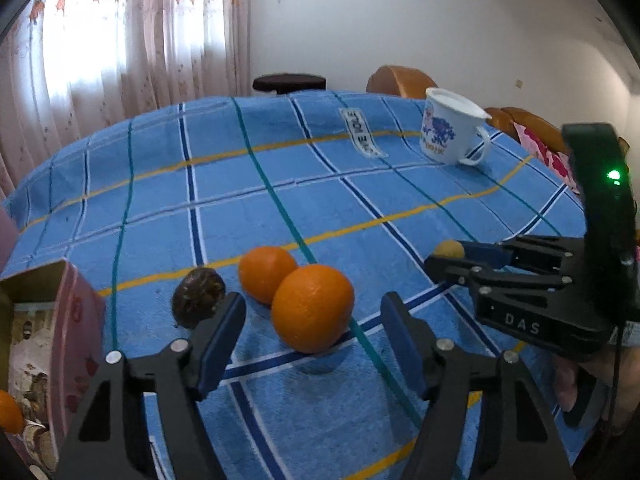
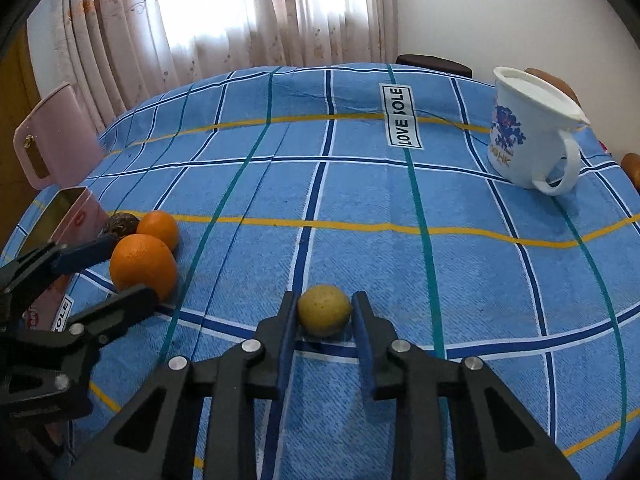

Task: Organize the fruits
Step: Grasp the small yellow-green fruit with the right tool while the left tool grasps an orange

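The right gripper (image 2: pixel 324 312) is narrow and holds a small yellow fruit (image 2: pixel 324 310) between its pads; the fruit seems to sit on the bench (image 2: pixel 360 200), so I judge it is gripped but not lifted yet. The left gripper (image 1: pixel 314 316) is about half open around the near orange (image 1: pixel 312 307). Its pads stand on both sides of this orange with a gap, so nothing is held there.

The far orange (image 1: pixel 266 273) touches the near one, and a dark brown fruit (image 1: pixel 198 296) lies just left of them. At the left edge stands an open pink box (image 1: pixel 78 320). In the left wrist view one orange fruit (image 1: pixel 9 416) shows low in the corner, and it seems to lie inside the box, but I cannot tell for sure. A white mug (image 2: pixel 528 136) stands far right, well apart from the fruits.

So the task looks to be at an early stage: perhaps one fruit is put away, four remain on the bench. I think the next steps are to carry the yellow fruit to the box and to close on the orange.
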Demonstrator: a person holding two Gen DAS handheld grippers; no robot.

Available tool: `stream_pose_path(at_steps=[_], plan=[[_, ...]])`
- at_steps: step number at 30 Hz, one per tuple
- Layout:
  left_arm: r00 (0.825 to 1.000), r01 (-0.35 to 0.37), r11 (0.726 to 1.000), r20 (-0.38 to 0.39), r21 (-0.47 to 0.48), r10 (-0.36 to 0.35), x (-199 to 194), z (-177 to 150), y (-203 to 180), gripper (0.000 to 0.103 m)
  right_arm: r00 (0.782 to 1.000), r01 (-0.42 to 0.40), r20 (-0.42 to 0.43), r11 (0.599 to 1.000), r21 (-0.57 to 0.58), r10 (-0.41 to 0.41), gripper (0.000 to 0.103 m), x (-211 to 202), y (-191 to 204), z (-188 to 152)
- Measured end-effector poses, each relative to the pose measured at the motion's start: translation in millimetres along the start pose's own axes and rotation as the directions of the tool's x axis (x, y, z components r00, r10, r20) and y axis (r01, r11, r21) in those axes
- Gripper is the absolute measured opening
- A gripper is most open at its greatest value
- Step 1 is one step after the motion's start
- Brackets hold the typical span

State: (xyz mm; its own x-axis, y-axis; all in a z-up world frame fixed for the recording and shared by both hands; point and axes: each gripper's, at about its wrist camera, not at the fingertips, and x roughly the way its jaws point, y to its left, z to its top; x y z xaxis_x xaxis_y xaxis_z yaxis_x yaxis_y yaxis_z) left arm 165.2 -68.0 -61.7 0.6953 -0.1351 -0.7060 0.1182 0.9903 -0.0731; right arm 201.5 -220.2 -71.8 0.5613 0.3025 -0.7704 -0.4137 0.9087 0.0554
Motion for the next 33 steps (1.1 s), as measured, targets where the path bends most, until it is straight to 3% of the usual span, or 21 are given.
stream_pose_path(at_steps=[2, 6, 12, 33], plan=[[1.000, 0.014, 1.000, -0.016, 0.003, -0.014, 4, 1, -1, 0.054, 1.000, -0.001, 0.000, 1.000, 0.001, 0.001, 0.028, 0, 0, 0], [0.999, 0.020, 1.000, -0.033, -0.014, -0.020, 7, 1, 2, 0.045, 1.000, -0.011, 0.005, 1.000, 0.001, 0.011, 0.028, 0, 1, 0], [0.999, 0.049, 0.998, -0.017, -0.027, -0.049, 2, -2, 6, 0.045, 0.999, -0.009, 0.050, 1.000, -0.008, 0.010, 0.028, -10, 2, -1], [0.984, -0.003, 1.000, 0.179, -0.007, 0.005, -35, -7, 2, 0.045, 0.967, -0.014, 0.254, 0.996, -0.087, 0.036, 0.028, -48, 17, -8]])
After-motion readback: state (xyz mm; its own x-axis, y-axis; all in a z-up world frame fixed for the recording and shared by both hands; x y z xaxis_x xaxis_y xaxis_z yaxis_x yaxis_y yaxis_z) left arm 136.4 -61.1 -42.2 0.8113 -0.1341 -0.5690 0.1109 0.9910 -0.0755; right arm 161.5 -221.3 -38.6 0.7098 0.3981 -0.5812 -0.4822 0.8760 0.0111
